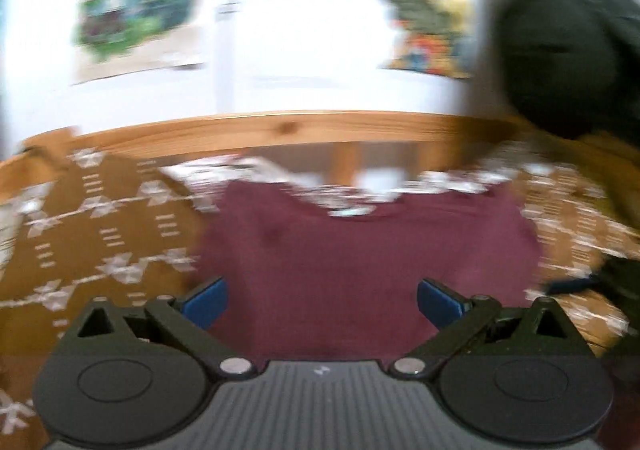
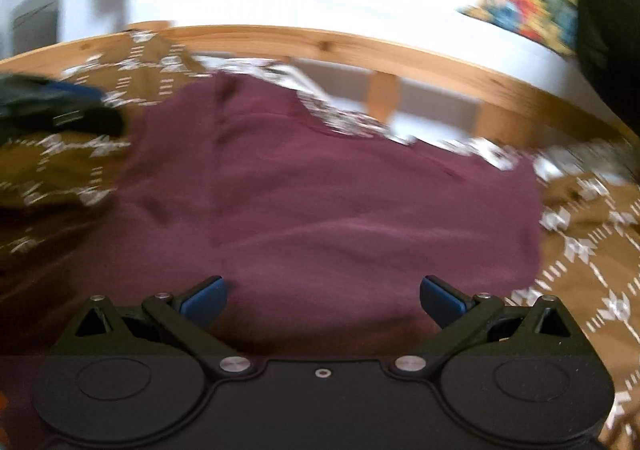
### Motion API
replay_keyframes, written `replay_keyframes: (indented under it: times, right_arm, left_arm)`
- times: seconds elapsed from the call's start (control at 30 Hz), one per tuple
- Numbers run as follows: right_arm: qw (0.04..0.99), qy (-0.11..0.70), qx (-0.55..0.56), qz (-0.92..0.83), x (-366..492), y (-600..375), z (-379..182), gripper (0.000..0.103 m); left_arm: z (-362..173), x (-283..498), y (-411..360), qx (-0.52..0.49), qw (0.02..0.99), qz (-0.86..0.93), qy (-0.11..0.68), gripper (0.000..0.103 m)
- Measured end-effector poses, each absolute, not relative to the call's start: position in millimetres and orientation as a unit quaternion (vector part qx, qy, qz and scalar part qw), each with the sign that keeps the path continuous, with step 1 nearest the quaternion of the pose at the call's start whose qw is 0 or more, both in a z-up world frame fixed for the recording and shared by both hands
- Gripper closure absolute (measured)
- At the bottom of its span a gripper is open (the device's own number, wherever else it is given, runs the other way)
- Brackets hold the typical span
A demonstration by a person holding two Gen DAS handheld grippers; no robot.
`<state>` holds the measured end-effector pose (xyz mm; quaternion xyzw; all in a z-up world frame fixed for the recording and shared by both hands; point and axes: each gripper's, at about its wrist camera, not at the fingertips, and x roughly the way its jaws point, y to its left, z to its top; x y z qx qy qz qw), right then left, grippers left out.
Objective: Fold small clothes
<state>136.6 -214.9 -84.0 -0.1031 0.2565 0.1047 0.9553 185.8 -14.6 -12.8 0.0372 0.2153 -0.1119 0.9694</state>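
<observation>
The maroon garment (image 1: 360, 246) lies spread on a brown bedcover (image 1: 104, 234) that has a white geometric pattern, and it fills the middle of both views. In the left wrist view the left tool (image 1: 322, 300) stands over the near edge of the garment with its two blue fingertips (image 1: 206, 300) far apart and nothing between them, so it is wide and empty. In the right wrist view the right tool (image 2: 322, 300) is in the same posture above the same garment (image 2: 320, 201), its blue fingertips (image 2: 440, 300) also wide apart and holding nothing; I cannot tell if either tool touches the cloth. The far edge of the garment shows a curved opening, where the patterned bedcover is visible. Behind the bed runs a wooden rail (image 1: 280, 129), and above it a white wall (image 1: 304, 29) carries colourful posters (image 1: 136, 1). A dark piece of clothing (image 1: 568, 41) fills the upper right corner of the left wrist view. At the left edge of the right wrist view a dark object with a blue part (image 2: 56, 105) is over the bedcover (image 2: 592, 250), but it is too blurred to identify. Both pictures are blurred.
</observation>
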Motion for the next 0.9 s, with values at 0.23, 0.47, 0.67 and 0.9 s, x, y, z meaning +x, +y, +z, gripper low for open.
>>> replay_keyframes:
  times: [0.23, 0.47, 0.67, 0.9]
  right_arm:
    - [0.932, 0.23, -0.164, 0.227, 125.9, -134.3, -78.6, 0.004]
    - [0.913, 0.247, -0.201, 0.255, 128.3, -94.4, -91.4, 0.058]
    - [0.916, 0.304, -0.152, 0.215, 121.4, -131.5, -85.3, 0.092]
    - [0.902, 0.381, -0.085, 0.183, 87.0, -182.4, -93.8, 0.071]
  left_arm:
    - [-15.7, 219.9, 29.3, -0.043, 0.969, 0.029, 0.242, 0.001]
    - [-18.7, 227.5, 48.9, -0.075, 0.961, 0.047, 0.262, 0.001]
    - [-16.6, 221.7, 45.0, -0.051, 0.964, 0.044, 0.259, 0.001]
    - [-16.8, 226.9, 42.5, -0.037, 0.965, 0.048, 0.255, 0.001]
